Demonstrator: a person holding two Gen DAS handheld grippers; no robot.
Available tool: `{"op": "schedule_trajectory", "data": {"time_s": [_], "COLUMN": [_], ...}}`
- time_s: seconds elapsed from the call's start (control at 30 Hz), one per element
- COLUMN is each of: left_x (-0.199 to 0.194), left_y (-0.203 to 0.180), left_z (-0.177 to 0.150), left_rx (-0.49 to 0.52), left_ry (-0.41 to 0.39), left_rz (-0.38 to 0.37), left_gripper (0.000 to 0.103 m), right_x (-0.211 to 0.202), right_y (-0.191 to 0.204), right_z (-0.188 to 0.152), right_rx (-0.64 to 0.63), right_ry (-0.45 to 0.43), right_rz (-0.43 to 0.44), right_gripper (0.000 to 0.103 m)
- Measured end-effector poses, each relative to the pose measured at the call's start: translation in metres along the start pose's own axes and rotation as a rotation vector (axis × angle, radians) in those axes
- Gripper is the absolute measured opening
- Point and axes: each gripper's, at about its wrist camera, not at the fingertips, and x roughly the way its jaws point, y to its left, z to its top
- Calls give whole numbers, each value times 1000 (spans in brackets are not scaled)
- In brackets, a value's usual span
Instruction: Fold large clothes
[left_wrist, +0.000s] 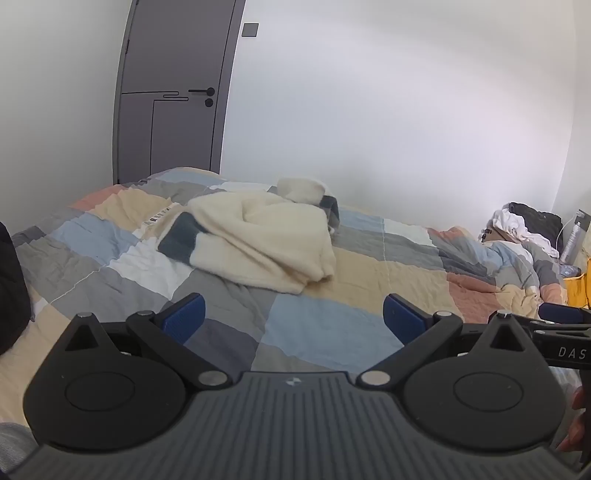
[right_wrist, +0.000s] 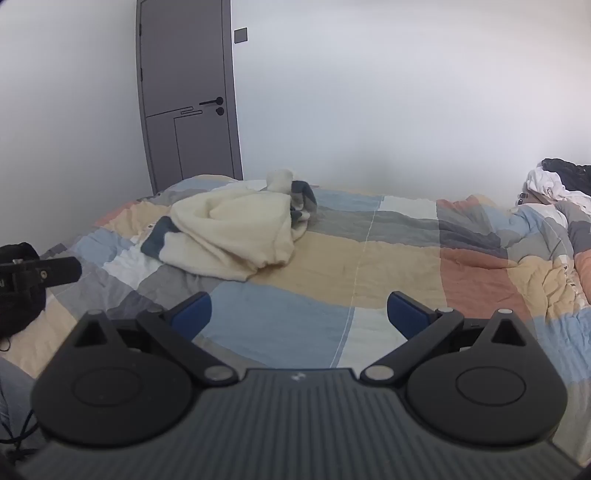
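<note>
Both grippers spread wide, nothing between the blue pads. Left gripper (left_wrist: 293, 317) hovers over the patchwork quilt (left_wrist: 332, 328), tilted down toward the bed, above a blue square. Right gripper (right_wrist: 299, 315) same pose, just beside it, over blue and white squares of the quilt (right_wrist: 406, 258).

Left to right in the left wrist view: dark object at the frame edge (left_wrist: 11, 288), grey door (left_wrist: 173, 96) in the white wall, then the cream fleece garment (left_wrist: 266, 240) lying crumpled on the far-left part of the bed, well apart from both tools. It has dark blue patches; a cream hood or sleeve end bunches up at its far side. Right of it bare quilt, then a pile of white and black clothes (left_wrist: 528, 225) at the far right end, yellow item (left_wrist: 578, 290) below it.

Right wrist view: garment (right_wrist: 236, 232) ahead and left of the pads, untouched. Clothes pile (right_wrist: 557, 181) at the right edge. Left tool's finger (right_wrist: 55, 275) pokes in from the left.
</note>
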Motion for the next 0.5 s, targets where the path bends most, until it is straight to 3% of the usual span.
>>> {"op": "schedule_trajectory", "data": {"time_s": [0.5], "left_x": [-3], "left_y": [1], "left_z": [-2], "left_rx": [-9], "left_ry": [-10], "left_rz": [3], "left_gripper": [103], "right_x": [0], "right_y": [-6], "right_z": [-7], "right_rx": [-4], "right_ry": [10], "right_rz": [-6], "right_gripper": [103]}}
